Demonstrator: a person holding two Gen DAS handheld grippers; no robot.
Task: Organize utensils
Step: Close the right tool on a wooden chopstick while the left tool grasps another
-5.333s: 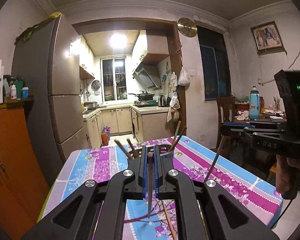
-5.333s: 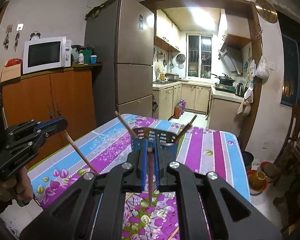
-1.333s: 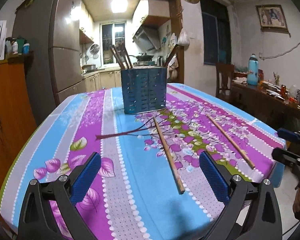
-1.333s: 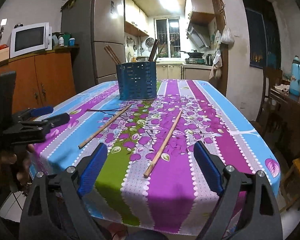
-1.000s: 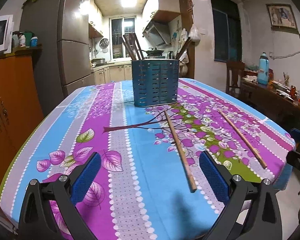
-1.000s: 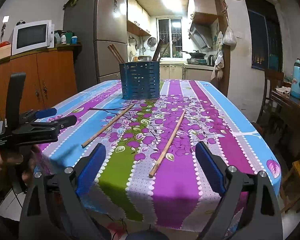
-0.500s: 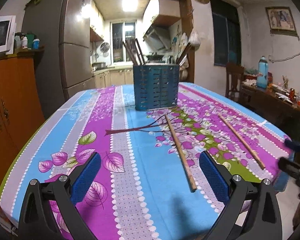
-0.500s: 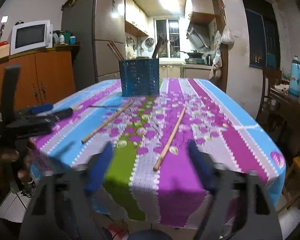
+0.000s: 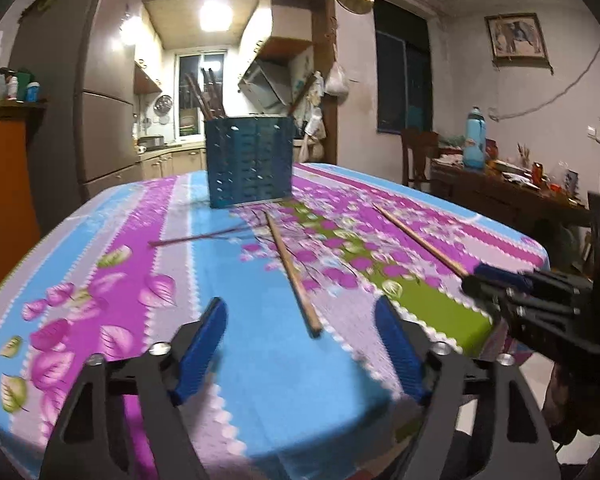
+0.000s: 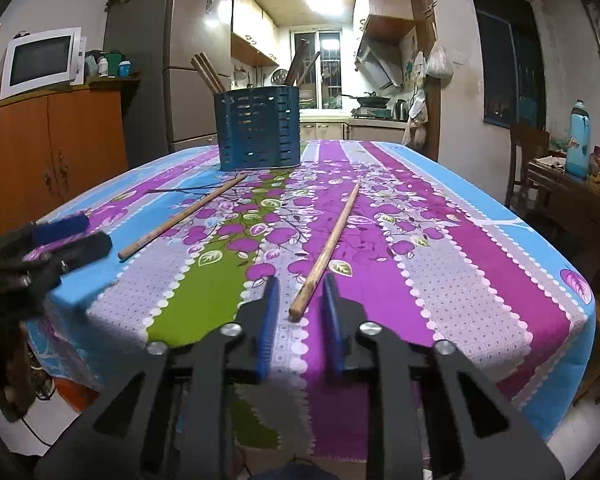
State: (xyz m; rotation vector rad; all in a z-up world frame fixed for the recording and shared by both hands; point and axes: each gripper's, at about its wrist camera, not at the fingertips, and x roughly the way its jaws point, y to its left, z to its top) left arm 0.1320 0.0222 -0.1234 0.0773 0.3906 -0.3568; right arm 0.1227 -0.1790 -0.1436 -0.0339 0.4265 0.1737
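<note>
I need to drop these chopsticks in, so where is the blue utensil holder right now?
The blue utensil holder stands at the table's far end in both views, just beyond the far tips of the two loose chopsticks, with the kitchen doorway behind it.

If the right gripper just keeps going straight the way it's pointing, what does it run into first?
Most likely the near end of the chopstick lying on the tablecloth. That end already sits between the closing jaws of the right gripper, so it comes well before the blue utensil holder farther back.
</note>
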